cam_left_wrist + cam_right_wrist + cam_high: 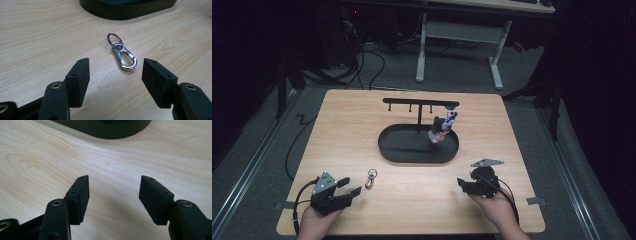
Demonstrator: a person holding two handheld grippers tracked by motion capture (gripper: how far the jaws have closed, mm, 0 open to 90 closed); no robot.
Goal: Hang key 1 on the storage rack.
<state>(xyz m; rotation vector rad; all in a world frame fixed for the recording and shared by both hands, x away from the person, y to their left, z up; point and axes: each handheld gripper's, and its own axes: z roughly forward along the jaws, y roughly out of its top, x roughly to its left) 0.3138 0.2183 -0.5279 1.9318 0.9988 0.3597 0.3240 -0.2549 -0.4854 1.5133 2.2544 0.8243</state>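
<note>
A small silver key clasp (371, 178) with a ring lies flat on the wooden table (362, 125). In the left gripper view the clasp (122, 53) rests just beyond the tips, apart from them. My left gripper (352, 186) (115, 75) stands open at the table's front left, pointing toward the clasp. At the front right, my right gripper (464, 181) (113, 192) is open over bare wood with nothing between its jaws. A black oval stand base (407, 145) (125, 10) (105, 130) carries a hook rail (419, 102). From the rail's right end hangs a small toy figure (442, 127).
A grey floor with loose cables (362, 65) surrounds the table. A white-legged desk (462, 45) stands behind it. Bare wood lies between the two grippers and to the left of the stand. The table's front edge runs close under both hands.
</note>
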